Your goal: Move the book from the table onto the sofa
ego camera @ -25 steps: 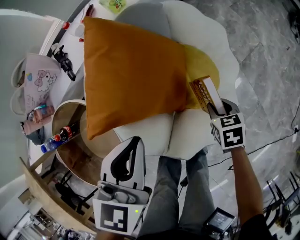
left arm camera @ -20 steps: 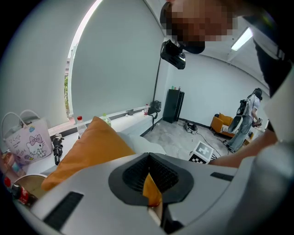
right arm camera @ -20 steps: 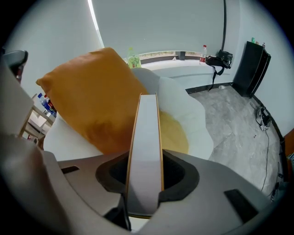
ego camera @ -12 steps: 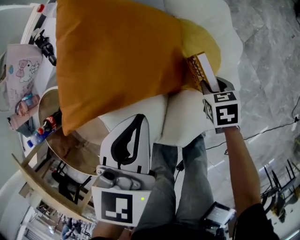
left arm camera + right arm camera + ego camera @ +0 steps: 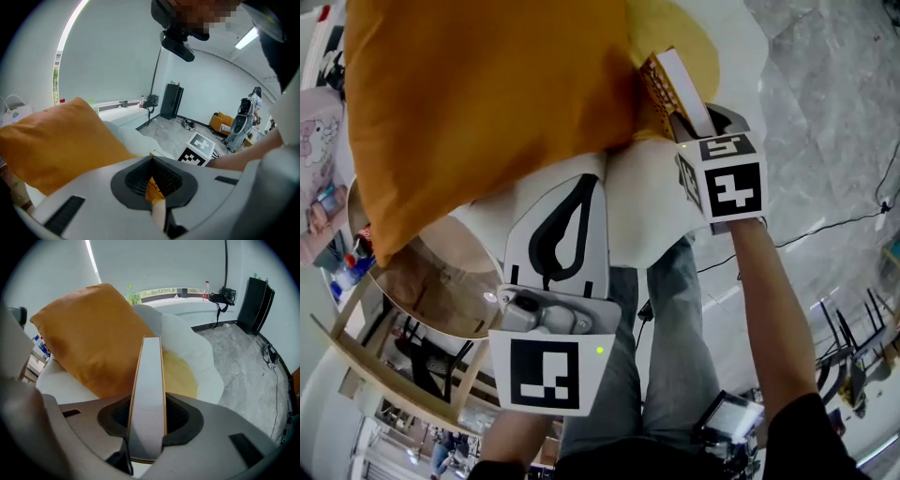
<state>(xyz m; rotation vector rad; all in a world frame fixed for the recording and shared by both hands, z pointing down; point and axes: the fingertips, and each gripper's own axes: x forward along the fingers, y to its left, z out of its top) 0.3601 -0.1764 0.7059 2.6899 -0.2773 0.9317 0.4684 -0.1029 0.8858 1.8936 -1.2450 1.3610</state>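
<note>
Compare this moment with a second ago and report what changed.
The right claw has lowered the book closer to the yellow cushion beside the orange pillow. The left claw has come down and forward over the front edge of the sofa. Nothing was grabbed or released: the right claw keeps its grip on the book, and the left claw stays shut and empty.

No word or number can be read anywhere. The orange-covered book (image 5: 656,89) at the upper middle of the head view has dark print on its cover, too small to make out. The white marker cube (image 5: 722,183) right of centre and the second white marker cube (image 5: 546,373) at lower centre bear only black-and-white square patterns. The pink fabric bag (image 5: 313,155) at the left edge shows a cartoon cat.
</note>
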